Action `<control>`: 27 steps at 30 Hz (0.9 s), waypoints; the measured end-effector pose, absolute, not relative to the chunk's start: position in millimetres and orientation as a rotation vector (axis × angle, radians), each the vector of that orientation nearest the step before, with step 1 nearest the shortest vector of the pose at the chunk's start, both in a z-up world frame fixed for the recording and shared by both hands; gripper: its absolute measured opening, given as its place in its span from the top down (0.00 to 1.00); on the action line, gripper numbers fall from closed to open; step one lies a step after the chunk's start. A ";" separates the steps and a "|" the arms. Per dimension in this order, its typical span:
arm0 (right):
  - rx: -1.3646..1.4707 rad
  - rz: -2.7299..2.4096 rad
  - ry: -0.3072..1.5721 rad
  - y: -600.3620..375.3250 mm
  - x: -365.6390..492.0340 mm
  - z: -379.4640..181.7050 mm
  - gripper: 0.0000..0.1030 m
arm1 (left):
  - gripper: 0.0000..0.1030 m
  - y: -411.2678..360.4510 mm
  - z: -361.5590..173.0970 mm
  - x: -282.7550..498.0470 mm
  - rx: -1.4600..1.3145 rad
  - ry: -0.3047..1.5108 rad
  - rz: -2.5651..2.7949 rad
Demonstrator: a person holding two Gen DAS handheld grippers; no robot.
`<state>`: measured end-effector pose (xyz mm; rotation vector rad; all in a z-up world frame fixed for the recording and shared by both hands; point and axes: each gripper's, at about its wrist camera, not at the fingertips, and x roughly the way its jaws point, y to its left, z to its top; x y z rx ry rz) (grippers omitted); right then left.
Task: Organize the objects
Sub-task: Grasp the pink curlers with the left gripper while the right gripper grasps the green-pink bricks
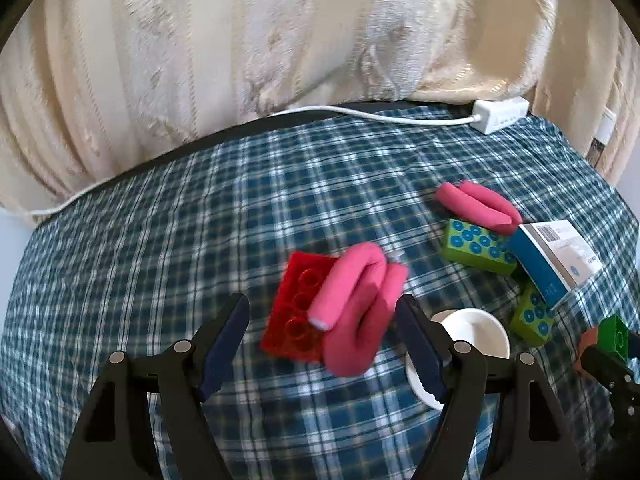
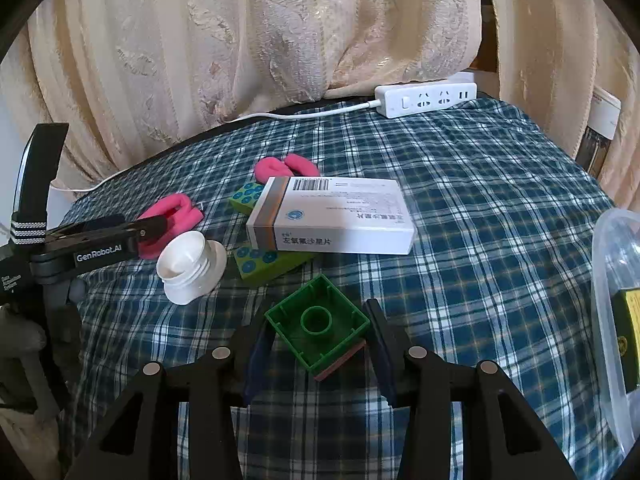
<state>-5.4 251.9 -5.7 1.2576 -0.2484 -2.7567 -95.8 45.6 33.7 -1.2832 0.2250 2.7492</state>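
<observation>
My left gripper [image 1: 322, 320] is open around a bent pink foam roller [image 1: 356, 304] that lies on a red brick [image 1: 298, 308] on the checked cloth. My right gripper [image 2: 318, 344] is shut on a green brick [image 2: 318, 330], hollow side up, with a reddish piece under it. A second pink roller [image 1: 478, 206] lies further right. Two light-green dotted blocks [image 1: 478, 246] [image 1: 532, 316] sit under a white medicine box [image 2: 332, 216]. A white cap [image 2: 190, 266] lies on its side beside the left gripper.
A clear plastic container [image 2: 612, 320] stands at the right edge of the right wrist view. A white power strip [image 2: 426, 98] and its cable lie at the table's far edge before cream curtains [image 2: 280, 40].
</observation>
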 end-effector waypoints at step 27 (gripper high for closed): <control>1.249 -2.767 -0.319 271.5 9.2 -8.0 0.54 | 0.26 80.3 27.8 -91.3 -1.295 0.071 2.527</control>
